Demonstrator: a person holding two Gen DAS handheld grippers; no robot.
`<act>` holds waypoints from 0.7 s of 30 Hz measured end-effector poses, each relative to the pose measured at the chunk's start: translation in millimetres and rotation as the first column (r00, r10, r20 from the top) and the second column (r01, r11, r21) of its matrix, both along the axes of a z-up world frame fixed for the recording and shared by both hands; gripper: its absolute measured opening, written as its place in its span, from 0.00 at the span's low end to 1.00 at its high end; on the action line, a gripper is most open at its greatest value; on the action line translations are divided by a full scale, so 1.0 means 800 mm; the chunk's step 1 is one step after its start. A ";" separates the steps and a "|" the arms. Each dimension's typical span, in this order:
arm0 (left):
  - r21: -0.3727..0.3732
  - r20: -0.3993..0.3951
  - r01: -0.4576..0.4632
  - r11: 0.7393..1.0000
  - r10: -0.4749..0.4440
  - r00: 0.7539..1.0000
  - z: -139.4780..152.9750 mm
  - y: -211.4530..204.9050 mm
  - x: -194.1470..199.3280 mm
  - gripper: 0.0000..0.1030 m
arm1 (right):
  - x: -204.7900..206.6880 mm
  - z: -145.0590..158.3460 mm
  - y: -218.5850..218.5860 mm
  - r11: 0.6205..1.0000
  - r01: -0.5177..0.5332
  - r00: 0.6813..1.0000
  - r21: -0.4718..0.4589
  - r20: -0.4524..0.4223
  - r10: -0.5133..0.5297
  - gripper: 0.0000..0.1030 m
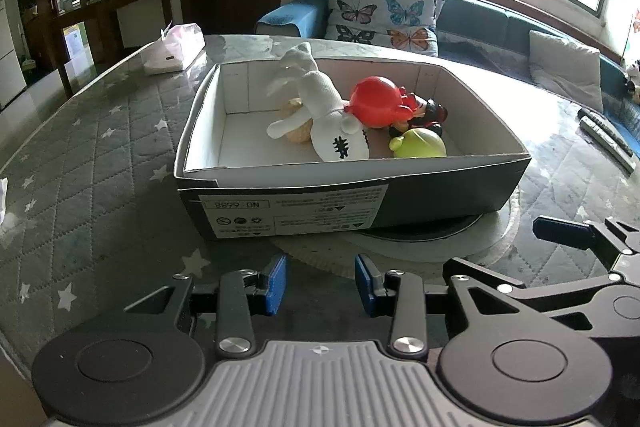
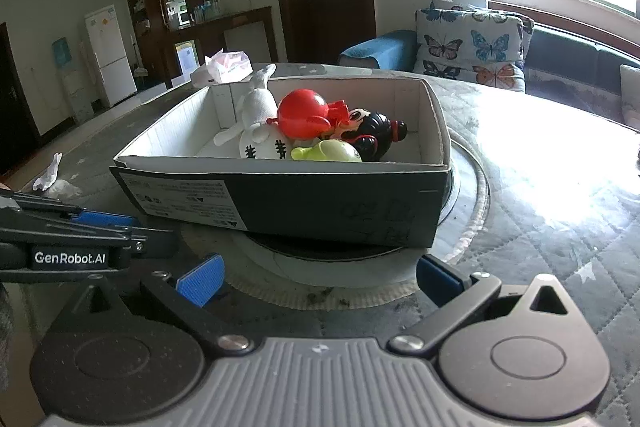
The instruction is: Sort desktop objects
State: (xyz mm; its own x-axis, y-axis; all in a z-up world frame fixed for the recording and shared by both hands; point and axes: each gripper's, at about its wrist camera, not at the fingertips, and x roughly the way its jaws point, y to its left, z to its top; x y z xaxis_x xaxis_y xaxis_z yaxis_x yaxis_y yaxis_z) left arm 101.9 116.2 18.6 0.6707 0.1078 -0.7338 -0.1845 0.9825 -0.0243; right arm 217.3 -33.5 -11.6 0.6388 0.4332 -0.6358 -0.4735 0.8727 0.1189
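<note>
A black cardboard box (image 1: 440,191) with a white inside stands on a round turntable (image 1: 424,233) in front of both grippers. In it lie a white plush toy (image 1: 332,119), a red round toy (image 1: 376,99), a black-haired doll (image 1: 430,113), a yellow-green toy (image 1: 422,143) and a tan item (image 1: 298,131) half hidden under the plush. My left gripper (image 1: 320,285) is open and empty, low before the box. My right gripper (image 2: 318,279) is open wider and empty, near the box (image 2: 320,203); the toys (image 2: 304,115) show there too.
A pink tissue pack (image 1: 174,45) lies at the table's far left. Crumpled paper (image 2: 52,175) lies at the left edge. Remote controls (image 1: 608,139) lie at the right. The table has a grey quilted star cover (image 1: 92,163). A sofa with butterfly cushions (image 1: 384,13) stands behind.
</note>
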 end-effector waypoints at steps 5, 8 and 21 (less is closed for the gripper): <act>0.015 -0.002 0.006 1.000 -0.006 1.000 0.003 0.002 0.005 0.38 | 0.007 0.000 0.003 1.000 -0.004 1.000 0.003 -0.009 0.004 1.00; 0.024 -0.002 0.008 1.000 -0.008 1.000 0.003 0.003 0.006 0.38 | 0.010 0.000 0.005 1.000 -0.005 1.000 0.006 -0.015 0.005 1.00; 0.042 -0.013 -0.005 0.999 0.005 1.000 0.001 0.011 0.017 0.38 | 0.024 -0.004 0.015 1.000 -0.014 0.999 0.003 -0.029 0.014 1.00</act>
